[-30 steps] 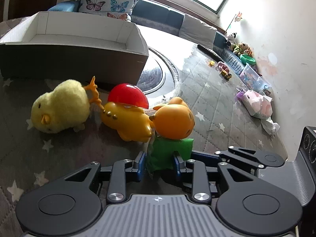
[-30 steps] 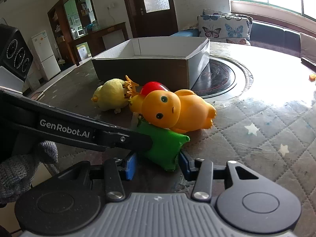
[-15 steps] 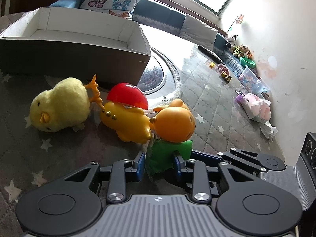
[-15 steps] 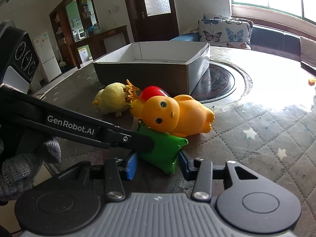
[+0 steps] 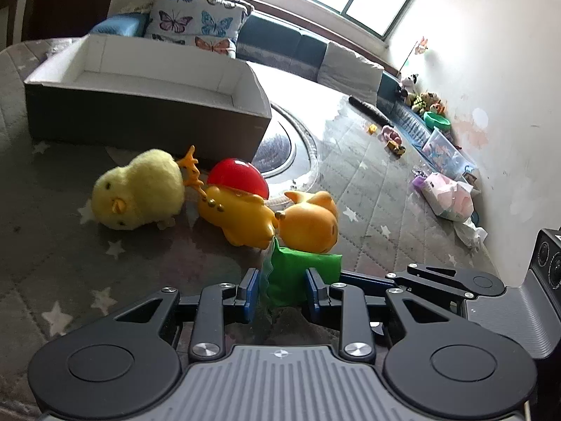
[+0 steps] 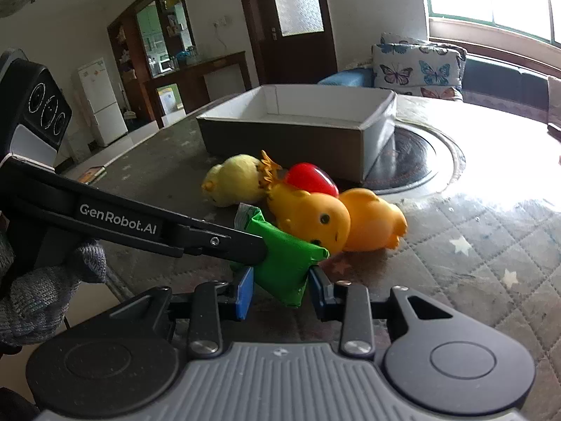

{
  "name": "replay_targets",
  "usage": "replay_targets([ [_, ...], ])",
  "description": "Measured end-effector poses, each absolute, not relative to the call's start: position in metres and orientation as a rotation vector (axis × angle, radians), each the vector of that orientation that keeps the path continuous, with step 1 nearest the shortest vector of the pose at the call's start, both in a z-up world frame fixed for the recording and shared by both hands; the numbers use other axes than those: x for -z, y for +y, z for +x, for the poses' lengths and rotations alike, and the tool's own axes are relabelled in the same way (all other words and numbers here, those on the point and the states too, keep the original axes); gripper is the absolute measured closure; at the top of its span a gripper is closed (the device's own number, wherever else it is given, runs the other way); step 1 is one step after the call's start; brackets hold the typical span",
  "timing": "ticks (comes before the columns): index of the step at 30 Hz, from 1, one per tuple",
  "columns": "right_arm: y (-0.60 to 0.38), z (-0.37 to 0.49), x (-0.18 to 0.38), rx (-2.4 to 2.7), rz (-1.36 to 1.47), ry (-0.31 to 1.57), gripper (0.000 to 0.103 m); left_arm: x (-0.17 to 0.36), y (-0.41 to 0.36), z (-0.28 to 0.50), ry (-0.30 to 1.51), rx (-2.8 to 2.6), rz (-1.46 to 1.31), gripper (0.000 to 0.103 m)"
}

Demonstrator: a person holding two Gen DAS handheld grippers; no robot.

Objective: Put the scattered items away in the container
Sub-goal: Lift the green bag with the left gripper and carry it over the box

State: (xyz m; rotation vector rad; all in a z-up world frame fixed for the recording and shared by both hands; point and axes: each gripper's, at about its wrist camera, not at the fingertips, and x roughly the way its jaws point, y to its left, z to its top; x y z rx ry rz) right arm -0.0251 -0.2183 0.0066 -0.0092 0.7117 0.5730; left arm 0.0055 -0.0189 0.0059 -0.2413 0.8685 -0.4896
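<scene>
A green packet sits between the fingers of both grippers, its lower end off the quilted table. My left gripper has its jaws closing, pads against the packet's sides. My right gripper is shut on the same green packet from the other side. Just beyond lie an orange rubber duck, a yellow rubber toy with a red cap, and a yellow plush chick. The open cardboard box stands behind them, with nothing visible inside.
A round glass turntable lies right of the box. Small toys, a clear bin and a pink bag sit by the far wall. A gloved hand holds the left gripper. A sofa with butterfly cushions is behind.
Both pairs of jaws have narrowed onto the green packet and it has tilted up from the table. The left view has pulled back a little; the toys lie as before.
</scene>
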Motion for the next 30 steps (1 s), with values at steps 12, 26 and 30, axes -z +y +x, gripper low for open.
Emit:
replay_targets([
  [12,-0.214,-0.022,-0.031,-0.583,-0.022,0.636,0.07,-0.03,-0.016,0.007,0.788,0.483,-0.232,0.072],
  [26,-0.203,0.031,-0.047,-0.557,-0.051,0.588,0.07,-0.045,-0.017,0.062,0.733,0.441,-0.243,0.072],
  [30,-0.195,0.058,-0.055,-0.545,-0.081,0.548,0.07,-0.054,-0.015,0.084,0.698,0.423,-0.24,0.072],
])
